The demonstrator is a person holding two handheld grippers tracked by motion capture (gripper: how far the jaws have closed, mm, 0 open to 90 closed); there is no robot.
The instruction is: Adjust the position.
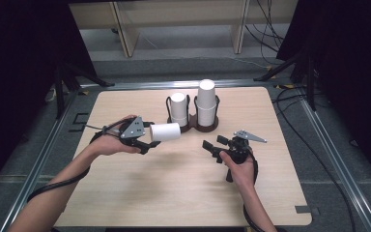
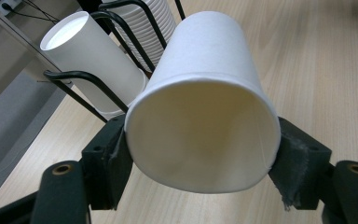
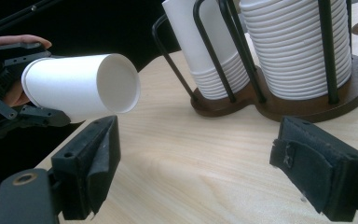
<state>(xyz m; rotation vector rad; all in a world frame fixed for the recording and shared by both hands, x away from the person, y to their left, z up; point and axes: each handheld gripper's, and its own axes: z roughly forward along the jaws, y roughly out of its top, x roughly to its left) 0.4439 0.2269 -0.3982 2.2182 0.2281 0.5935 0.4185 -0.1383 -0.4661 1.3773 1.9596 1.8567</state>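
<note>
High view, item one: a white paper cup [image 1: 165, 132], lying on its side in the air just in front of the wire cup rack [image 1: 193, 126], clamped at its rim end by the left hand-held gripper [image 1: 147, 142]. Left gripper view: the pads squeeze the mouth of the cup from both sides, and the rim already bows out of round (thin paper, easily creased).

Item two: right hand-held gripper [image 1: 211, 147], released, jaws spread wide with nothing between them, to the right of and nearer than the rack, low over the counter [image 1: 125, 198].

Item three: two stacks of cups standing in the rack, the right stack [image 1: 206, 104] taller than the left [image 1: 178, 110].

Risks, as judged: harder squeezing could crush the rim or make the cup pop out sideways; a loose swing toward the rack could knock the wire uprights or topple a stack; a careless handover to the right hand-held gripper could drop the cup to roll off the counter.
</note>
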